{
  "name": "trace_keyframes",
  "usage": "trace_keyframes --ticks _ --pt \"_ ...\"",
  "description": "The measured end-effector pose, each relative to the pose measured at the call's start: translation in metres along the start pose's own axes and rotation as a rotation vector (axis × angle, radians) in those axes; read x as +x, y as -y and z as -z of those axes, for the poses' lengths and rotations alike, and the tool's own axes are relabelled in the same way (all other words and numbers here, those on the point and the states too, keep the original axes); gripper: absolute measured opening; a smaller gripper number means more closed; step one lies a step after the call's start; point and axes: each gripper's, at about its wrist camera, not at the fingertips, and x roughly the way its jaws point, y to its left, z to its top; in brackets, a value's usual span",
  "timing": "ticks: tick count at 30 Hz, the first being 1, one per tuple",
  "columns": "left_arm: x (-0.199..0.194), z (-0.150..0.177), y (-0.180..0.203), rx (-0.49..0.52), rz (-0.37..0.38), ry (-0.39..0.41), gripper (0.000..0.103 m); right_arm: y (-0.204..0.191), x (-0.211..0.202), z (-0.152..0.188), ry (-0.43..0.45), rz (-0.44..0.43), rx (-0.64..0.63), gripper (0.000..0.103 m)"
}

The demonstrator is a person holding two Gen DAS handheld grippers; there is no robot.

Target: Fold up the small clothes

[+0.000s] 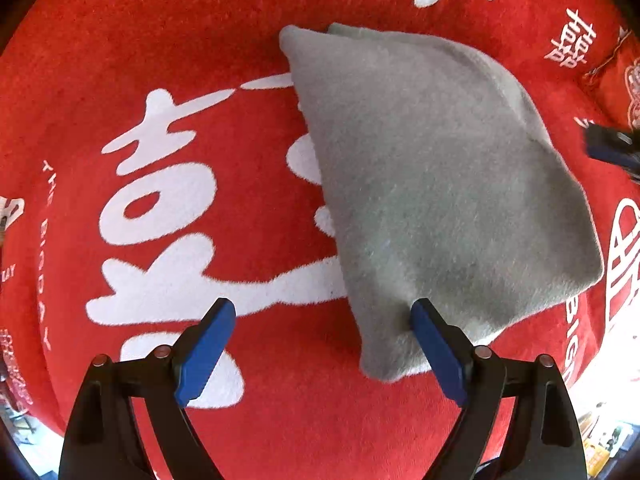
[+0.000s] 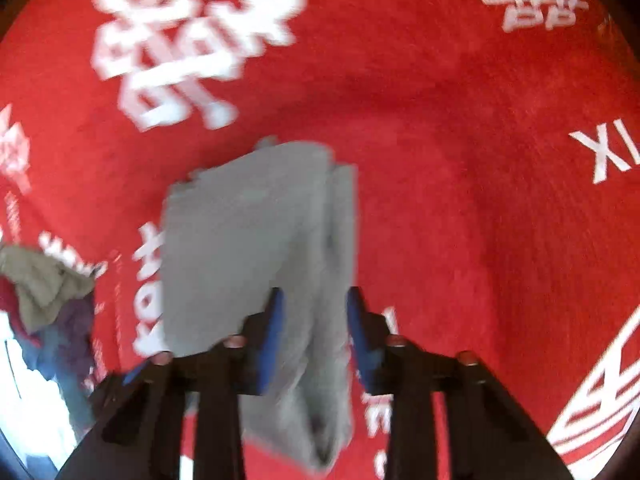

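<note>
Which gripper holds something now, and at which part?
The right gripper is shut on the grey cloth, at its near folded edge. The left gripper is open and holds nothing.

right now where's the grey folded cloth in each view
Left wrist view: the grey folded cloth fills centre-right, lying on the red blanket, its near corner at the open left tongs.
Right wrist view: the cloth is centre, blurred, gripped by the right tongs.
Shared landmark: the blanket's white characters.

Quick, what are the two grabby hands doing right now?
Left gripper: open, holding nothing, one finger touching the gray cloth.
Right gripper: closed on the gray cloth.
</note>
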Motion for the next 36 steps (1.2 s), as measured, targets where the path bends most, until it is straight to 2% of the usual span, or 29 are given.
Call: trace_keyframes --ticks 2,4,7,9,11,13,15,18,22,24,26,34,36 --pt "0.0 0.002 0.002 -0.002 -0.006 -0.018 0.09 -0.017 -0.007 0.016 -0.008 -0.012 -0.052 0.018" --pt "-0.003 0.003 0.002 0.002 -0.02 -0.031 0.09 -0.029 -0.001 0.032 -0.034 0.015 -0.09 0.018" --pt "-0.01 0.007 0.01 0.009 -0.049 -0.051 0.09 -0.021 0.032 0.051 -0.108 0.119 -0.081 0.018" --pt "-0.014 0.008 0.013 0.008 -0.053 -0.068 0.09 0.0 0.054 0.062 -0.175 0.196 -0.021 0.018" --pt "-0.018 0.011 0.012 0.006 -0.058 -0.078 0.09 0.019 0.047 0.07 -0.148 0.148 0.083 0.031" --pt "-0.02 0.013 0.01 0.006 -0.06 -0.085 0.09 0.034 0.035 0.076 -0.137 0.104 0.186 0.032" --pt "-0.025 0.019 0.011 0.005 -0.064 -0.096 0.09 0.039 0.022 0.083 -0.119 0.081 0.222 0.032" --pt "-0.03 0.022 0.013 0.011 -0.072 -0.111 0.09 0.035 0.008 0.09 -0.122 0.104 0.191 0.034" --pt "-0.037 0.021 0.015 0.038 -0.078 -0.1 0.09 0.037 -0.005 0.093 -0.127 0.083 0.195 0.034" --pt "-0.04 0.02 0.017 0.049 -0.081 -0.096 0.09 0.036 -0.011 0.094 -0.127 0.07 0.209 0.039" --pt "-0.041 0.018 0.018 0.049 -0.086 -0.088 0.09 0.032 -0.01 0.096 -0.129 0.058 0.216 0.045" --pt "-0.031 0.008 0.019 0.016 -0.106 -0.114 0.09 0.021 0.002 0.084 -0.15 0.024 0.192 0.045" --pt "-0.029 0.006 0.018 -0.006 -0.088 -0.111 0.09 0.02 0.002 0.079 -0.156 0.023 0.181 0.047"
